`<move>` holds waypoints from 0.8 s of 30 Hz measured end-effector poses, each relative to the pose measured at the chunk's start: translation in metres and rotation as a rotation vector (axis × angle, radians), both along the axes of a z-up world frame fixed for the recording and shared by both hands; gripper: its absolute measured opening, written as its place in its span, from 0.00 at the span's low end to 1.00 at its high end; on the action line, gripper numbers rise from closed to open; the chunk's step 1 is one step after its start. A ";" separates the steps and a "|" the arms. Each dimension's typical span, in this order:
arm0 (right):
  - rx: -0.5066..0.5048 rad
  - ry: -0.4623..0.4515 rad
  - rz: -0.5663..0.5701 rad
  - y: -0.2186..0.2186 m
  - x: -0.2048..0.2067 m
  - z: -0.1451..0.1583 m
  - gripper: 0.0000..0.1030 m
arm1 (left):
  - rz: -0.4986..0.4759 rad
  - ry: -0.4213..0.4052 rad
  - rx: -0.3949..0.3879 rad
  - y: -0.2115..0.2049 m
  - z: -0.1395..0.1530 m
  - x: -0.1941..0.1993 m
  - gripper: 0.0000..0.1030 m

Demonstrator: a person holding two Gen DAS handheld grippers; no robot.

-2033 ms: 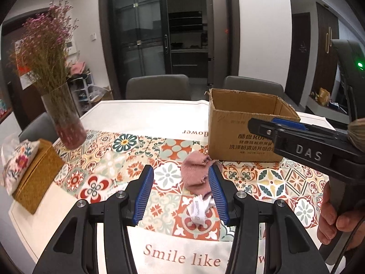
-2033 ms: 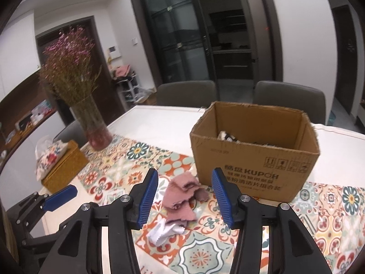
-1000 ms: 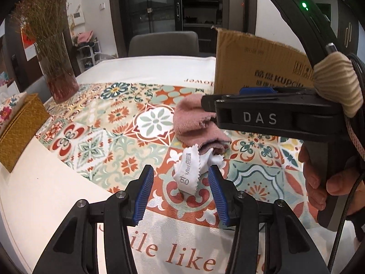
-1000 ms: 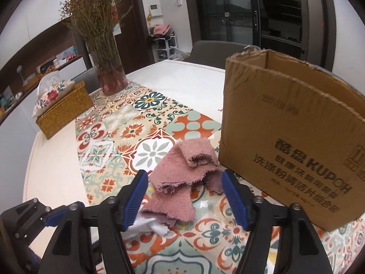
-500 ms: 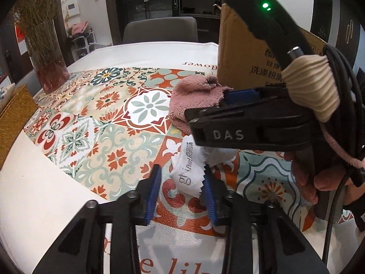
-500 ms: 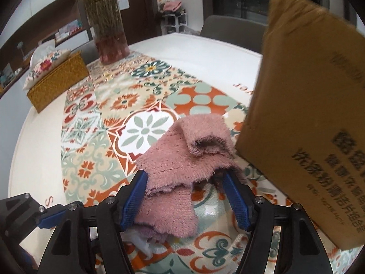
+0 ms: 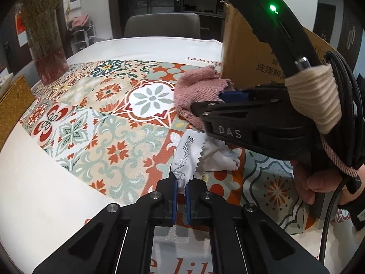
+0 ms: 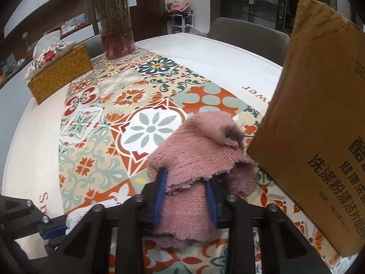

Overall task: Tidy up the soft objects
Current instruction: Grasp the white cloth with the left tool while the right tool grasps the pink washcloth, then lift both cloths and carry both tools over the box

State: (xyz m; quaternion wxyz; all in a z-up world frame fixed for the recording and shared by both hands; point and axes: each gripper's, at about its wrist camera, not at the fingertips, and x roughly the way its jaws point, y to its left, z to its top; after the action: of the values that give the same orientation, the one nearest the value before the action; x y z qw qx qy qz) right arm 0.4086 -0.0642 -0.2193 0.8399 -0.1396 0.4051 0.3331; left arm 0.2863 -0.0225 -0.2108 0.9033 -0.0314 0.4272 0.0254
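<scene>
left tongs (image 7: 180, 183): closed since 0.5 s ago, now pinching white cloth (image 7: 189, 157) on table (image 7: 45, 182) | right tongs (image 8: 185, 194): narrowed around pink towel (image 8: 198, 150), probably gripping | both ready to lift into box (image 8: 319, 137)

pink towel (image 8: 200, 157): fuzzy terry cloth, frayed edges
white cleaning cloth (image 7: 189, 157): thin smooth fabric, pinked edge
brown cardboard box (image 8: 319, 114): matt, rough paper board
patterned tablecloth (image 8: 127, 105): smooth printed cloth
yellow woven basket (image 8: 61, 73): coarse wicker
left gripper (image 7: 180, 196): matt black plastic, blue pads
</scene>
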 end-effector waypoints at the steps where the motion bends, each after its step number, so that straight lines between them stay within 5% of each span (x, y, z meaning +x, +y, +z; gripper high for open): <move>1: 0.002 -0.001 0.000 0.000 -0.001 0.001 0.23 | 0.005 0.000 -0.005 0.002 0.001 -0.001 0.07; 5: 0.024 0.002 -0.012 -0.003 -0.004 0.007 0.16 | 0.023 -0.005 -0.012 0.008 0.005 -0.003 0.06; 24: 0.148 -0.090 -0.138 -0.025 -0.040 0.080 0.16 | 0.050 -0.139 -0.007 0.030 0.068 -0.019 0.06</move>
State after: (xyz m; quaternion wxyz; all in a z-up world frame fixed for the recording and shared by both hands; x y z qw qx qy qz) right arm 0.3684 -0.0895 -0.1396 0.8862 -0.0637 0.3501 0.2967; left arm 0.2671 0.0074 -0.1432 0.9296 -0.0472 0.3628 0.0443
